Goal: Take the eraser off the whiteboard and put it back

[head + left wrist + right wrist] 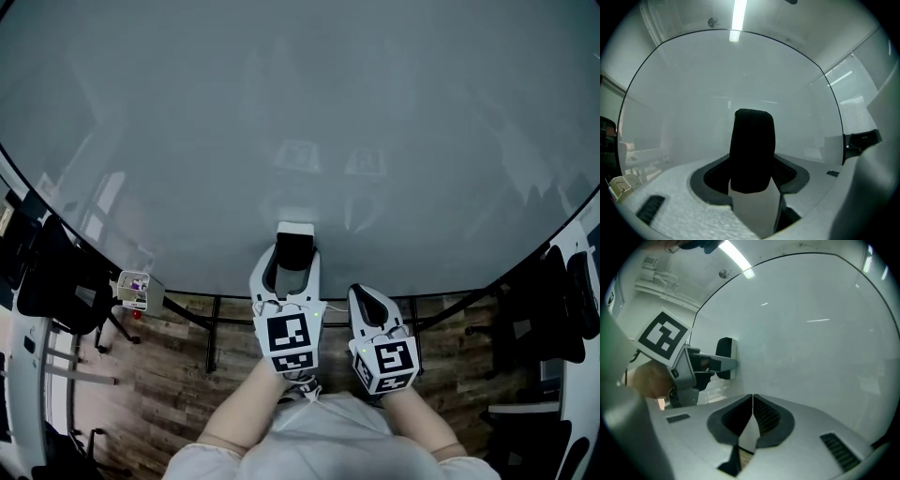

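The eraser (296, 234), black with a white face, sits flat against the big whiteboard (300, 112) near its lower edge. My left gripper (292, 258) points level at the board, one jaw on each side of the eraser. In the left gripper view the eraser (752, 140) fills the gap and both pads of the left gripper (752, 164) press on its sides. The right gripper view shows the eraser (724, 350) touching the board, with a left finger (719, 364) across it. My right gripper (367, 298) hangs just right of it, jaws shut and empty (752, 401).
The whiteboard's dark stand legs (211, 328) cross a wooden floor below the board. Black office chairs stand at the left (56, 281) and right (553, 309). A small white box (134, 289) sits at the lower left. The person's arms fill the bottom of the head view.
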Demonstrator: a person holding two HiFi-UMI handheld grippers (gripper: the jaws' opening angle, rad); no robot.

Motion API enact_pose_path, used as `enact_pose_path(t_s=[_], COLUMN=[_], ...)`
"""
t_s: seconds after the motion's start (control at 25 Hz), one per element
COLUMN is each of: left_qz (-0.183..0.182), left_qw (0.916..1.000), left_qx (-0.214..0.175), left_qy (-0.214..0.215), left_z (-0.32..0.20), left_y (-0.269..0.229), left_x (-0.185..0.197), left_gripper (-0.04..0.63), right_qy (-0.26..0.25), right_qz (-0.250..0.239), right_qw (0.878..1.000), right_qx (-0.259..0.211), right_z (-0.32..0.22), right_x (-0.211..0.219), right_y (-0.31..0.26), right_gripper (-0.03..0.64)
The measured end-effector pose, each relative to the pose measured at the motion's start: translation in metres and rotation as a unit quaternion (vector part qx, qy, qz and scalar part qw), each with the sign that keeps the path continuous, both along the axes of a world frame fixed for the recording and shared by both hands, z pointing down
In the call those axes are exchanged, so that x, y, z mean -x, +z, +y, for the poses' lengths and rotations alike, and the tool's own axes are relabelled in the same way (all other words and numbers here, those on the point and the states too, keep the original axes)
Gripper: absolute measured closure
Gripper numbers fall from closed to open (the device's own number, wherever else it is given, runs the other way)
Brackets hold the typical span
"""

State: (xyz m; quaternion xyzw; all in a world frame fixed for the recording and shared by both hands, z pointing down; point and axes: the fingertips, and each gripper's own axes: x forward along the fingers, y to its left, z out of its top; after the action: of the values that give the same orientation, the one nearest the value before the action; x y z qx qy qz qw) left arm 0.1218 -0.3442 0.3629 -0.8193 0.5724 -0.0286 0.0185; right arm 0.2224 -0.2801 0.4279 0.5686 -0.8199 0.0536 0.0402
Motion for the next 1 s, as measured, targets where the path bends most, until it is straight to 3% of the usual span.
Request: enact_pose_path(t_s=[0.24, 0.48, 1.0], left_qz=[0.011, -0.004, -0.021], left_qw=[0.9999, 0.9994, 0.9969], left_qx=[0.000, -0.004, 0.063], left_qy=[0.013, 0.033, 0.042], left_z=[0.002, 0.022, 0.046], left_y=[-0.003, 0.008, 0.082], left_x=[-0.001, 0.004, 0.043], left_gripper=[0.337, 0.337, 0.336], right_qy=[0.004, 0.006, 0.017], right_qz=[0.005, 0.010, 0.029], right_qw=[1.000, 1.000, 0.999], right_qx=[-0.003, 0.006, 0.007], right_z=[-0.004, -0.003, 0.002], right_x=[-0.002, 0.003, 0.018], right_y=[-0.003, 0.005, 0.012], right_gripper=[0.589, 0.589, 0.589])
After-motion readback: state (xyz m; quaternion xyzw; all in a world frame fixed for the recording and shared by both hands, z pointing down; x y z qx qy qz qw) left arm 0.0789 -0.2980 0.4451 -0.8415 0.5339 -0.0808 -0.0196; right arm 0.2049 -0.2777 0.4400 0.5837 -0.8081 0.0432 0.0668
